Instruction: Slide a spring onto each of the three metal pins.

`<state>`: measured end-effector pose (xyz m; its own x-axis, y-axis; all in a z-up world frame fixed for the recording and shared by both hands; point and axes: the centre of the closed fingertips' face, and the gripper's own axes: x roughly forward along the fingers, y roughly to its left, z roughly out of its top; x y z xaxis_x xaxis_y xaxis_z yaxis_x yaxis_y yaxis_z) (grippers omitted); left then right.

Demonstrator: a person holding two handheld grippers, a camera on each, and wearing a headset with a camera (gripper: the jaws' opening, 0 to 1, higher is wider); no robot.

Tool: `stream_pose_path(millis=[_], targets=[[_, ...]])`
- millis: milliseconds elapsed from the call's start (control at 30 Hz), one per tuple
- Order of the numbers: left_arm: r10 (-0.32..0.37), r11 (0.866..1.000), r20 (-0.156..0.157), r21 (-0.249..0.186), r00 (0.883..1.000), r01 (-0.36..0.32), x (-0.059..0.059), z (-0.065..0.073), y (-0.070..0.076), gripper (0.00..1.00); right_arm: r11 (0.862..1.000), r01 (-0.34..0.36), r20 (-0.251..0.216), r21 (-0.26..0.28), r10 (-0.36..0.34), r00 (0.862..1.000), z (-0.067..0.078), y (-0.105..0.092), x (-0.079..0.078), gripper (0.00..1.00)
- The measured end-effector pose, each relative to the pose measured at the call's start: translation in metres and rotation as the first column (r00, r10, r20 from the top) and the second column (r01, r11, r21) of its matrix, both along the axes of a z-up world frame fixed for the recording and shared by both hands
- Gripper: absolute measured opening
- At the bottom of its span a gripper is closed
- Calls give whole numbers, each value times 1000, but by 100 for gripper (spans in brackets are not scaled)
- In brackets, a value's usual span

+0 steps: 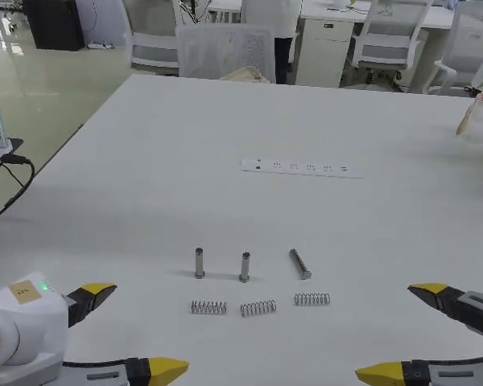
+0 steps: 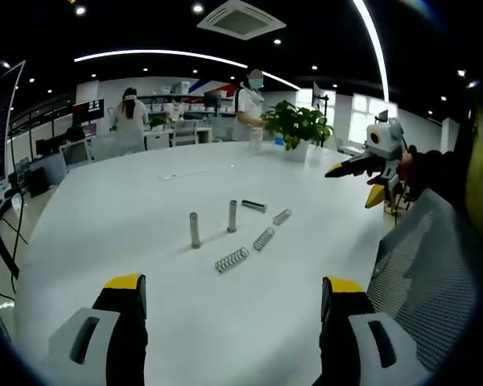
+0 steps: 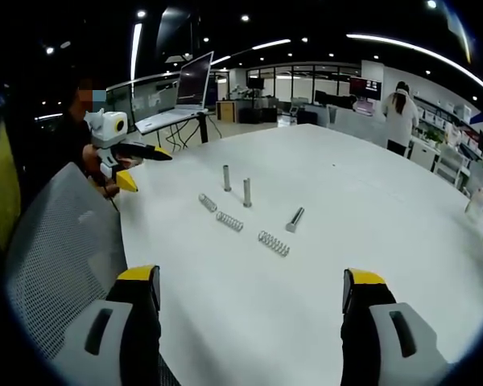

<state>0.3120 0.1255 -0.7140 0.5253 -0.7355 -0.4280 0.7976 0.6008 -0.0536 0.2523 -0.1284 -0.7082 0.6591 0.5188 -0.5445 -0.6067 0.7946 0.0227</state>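
- Now, in the head view, the left gripper [image 1: 131, 330] and the right gripper [image 1: 398, 331] hover low at either side of the table [image 1: 145, 161]. Both are spread wide and hold nothing. The left pin [image 1: 199, 263] and middle pin [image 1: 245, 266] stand upright, while the right pin [image 1: 299, 264] lies on its side. Just in front of them lie the left spring [image 1: 208, 307], middle spring [image 1: 258, 308] and right spring [image 1: 312, 299], none yet on a pin.
- In the left gripper view the jaws gape, empty, and the left spring [image 2: 232, 259] lies nearest. I would pinch it lightly near one end, so the coil's mouth keeps round, then lower it straight down over the upright pin.
- In the right gripper view the jaws are likewise wide and empty, with the right spring [image 3: 274, 243] and the lying right pin [image 3: 295, 219] closest. That pin probably needs standing up first, or one gripper steadying it while the spring is threaded along its axis.
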Motion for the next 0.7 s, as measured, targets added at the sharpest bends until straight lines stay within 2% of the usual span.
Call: stream_pose_path(millis=[700], targets=[[-1,1000,8,-9,1000,1,-1,2,0,87,1000,-4,-6,-12,4,1000,1,0,2,91]])
